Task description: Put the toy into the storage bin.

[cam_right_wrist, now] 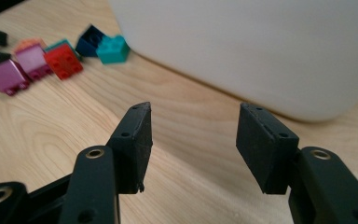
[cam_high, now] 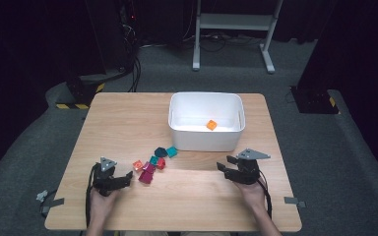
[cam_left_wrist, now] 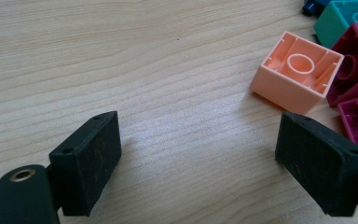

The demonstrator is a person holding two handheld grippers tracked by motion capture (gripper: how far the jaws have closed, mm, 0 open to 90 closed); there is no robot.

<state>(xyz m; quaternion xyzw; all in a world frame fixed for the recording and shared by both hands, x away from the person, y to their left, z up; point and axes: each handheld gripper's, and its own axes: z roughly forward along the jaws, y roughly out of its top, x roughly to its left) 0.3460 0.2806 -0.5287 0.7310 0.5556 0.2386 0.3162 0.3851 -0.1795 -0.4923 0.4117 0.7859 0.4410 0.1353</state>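
Your left gripper (cam_left_wrist: pixel 198 154) gapes empty just beside the peach plastic brick (cam_left_wrist: pixel 297 71); your right gripper (cam_right_wrist: pixel 193 140), well apart, gapes empty.

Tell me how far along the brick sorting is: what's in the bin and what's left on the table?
One orange brick already lies in the white bin. Nothing is held: the left gripper sits open beside the brick cluster, nearest the peach brick, and the right gripper is open and empty in front of the bin. Left: the whole cluster, roughly seven bricks, remains on the table.
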